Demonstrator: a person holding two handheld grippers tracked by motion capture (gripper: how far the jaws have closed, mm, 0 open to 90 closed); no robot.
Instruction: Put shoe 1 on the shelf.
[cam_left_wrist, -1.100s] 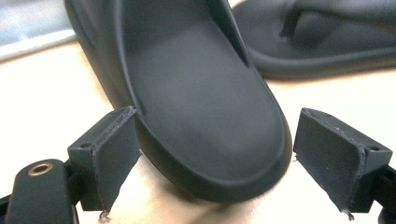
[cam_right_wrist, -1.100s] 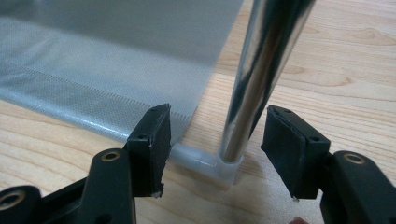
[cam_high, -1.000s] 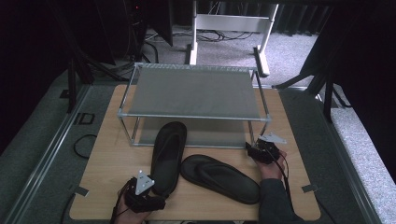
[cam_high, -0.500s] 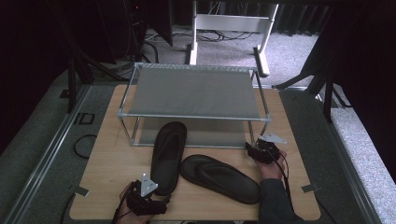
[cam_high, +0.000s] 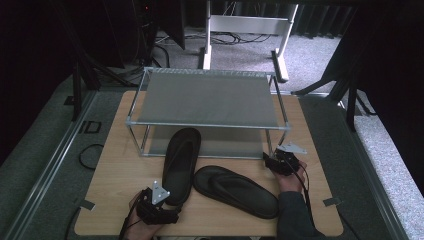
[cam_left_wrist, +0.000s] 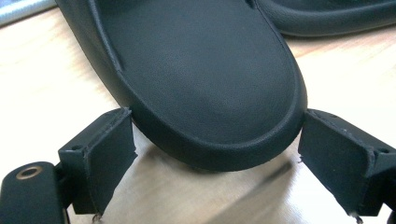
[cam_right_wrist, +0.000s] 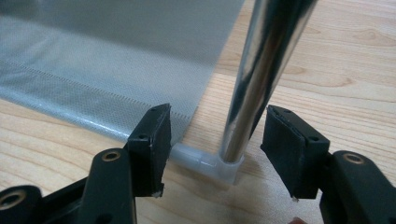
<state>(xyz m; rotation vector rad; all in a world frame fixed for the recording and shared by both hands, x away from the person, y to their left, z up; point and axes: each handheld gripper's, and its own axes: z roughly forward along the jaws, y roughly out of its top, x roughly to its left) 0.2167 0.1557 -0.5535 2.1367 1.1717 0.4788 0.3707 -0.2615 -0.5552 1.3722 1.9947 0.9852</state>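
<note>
I had the left claw (cam_high: 170, 216) low at the near edge of the wooden desk (cam_high: 115, 175), its jaws spread wide. In the left gripper view the rounded end of the first black sandal (cam_left_wrist: 196, 79) sat right between those jaws, each pad just beside the sandal's rim, one on either side; whether the pads touched it I could not tell. From the high view that sandal (cam_high: 181, 165) lay lengthwise, its far end reaching under the front rail of the metal shoe rack (cam_high: 210, 97) and its near end at my left claw. The second black sandal (cam_high: 235, 191) lay beside it, angled across the desk toward the near right, the two soles touching or nearly so around the middle. My right claw (cam_high: 270, 162) sat by the rack's front right corner, held in the right hand (cam_high: 290, 175). In the right gripper view its jaws were also spread, and the rack's shiny upright pole (cam_right_wrist: 254, 79) stood between them, nearer the right pad, apart from both. The pole ended in a white plastic corner joint (cam_right_wrist: 219, 168) resting on the desk, and the grey mesh lower shelf (cam_right_wrist: 107, 56) stretched away behind the left pad. The second sandal was well apart from the right claw.
</note>
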